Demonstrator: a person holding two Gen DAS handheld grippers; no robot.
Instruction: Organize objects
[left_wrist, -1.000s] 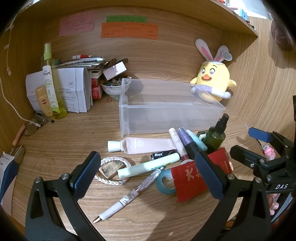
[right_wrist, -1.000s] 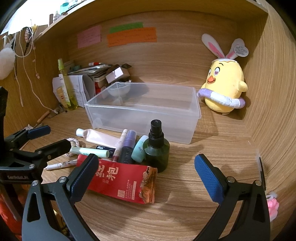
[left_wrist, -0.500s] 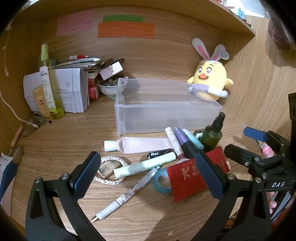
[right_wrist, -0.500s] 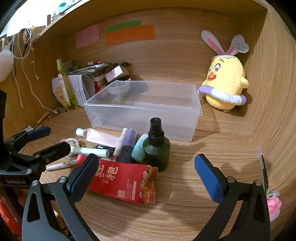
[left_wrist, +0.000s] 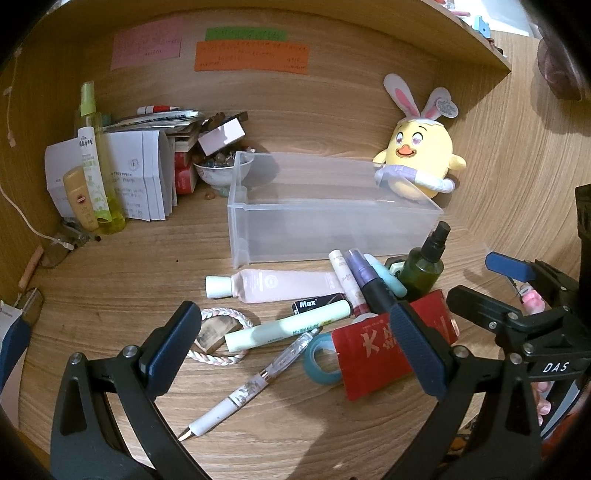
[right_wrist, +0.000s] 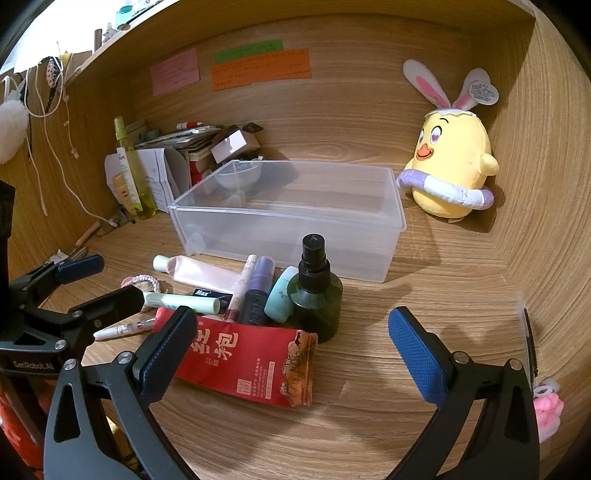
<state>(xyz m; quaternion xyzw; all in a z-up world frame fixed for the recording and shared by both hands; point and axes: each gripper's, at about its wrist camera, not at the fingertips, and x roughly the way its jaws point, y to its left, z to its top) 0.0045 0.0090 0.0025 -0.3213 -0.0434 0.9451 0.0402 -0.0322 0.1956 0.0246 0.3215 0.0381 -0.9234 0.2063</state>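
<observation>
Left gripper: jaws spread wide, nothing between them; held above the front of the desk, over the pen and the braided ring.
Right gripper: jaws spread wide, holding nothing; left finger overlaps the near end of the red packet in view, contact cannot be told.
Clear bin: empty, open top, standing on the desk behind the clutter; plush chick just beside its right rear corner.
Green spray bottle: upright, black pump cap, just in front of the bin's front wall.
Red packet: lying flat, nearest the right gripper, its far edge at the foot of the spray bottle.
Pink tube: on its side, white cap pointing left, just in front of the bin.
Purple-capped bottle: lying down between a slim white tube and a teal tube, all leaning against the spray bottle side.
Mint stick: lying diagonally, crossing a small black "Max" box.
Pen: white, tip toward the camera, between the left gripper's fingers in view.
Tape roll: teal, flat, touching the red packet's left edge.
Braided ring: left of the mint stick, around a small brownish item.
Back left corner: yellow spray bottle, folded papers, a bowl of small stones.
</observation>
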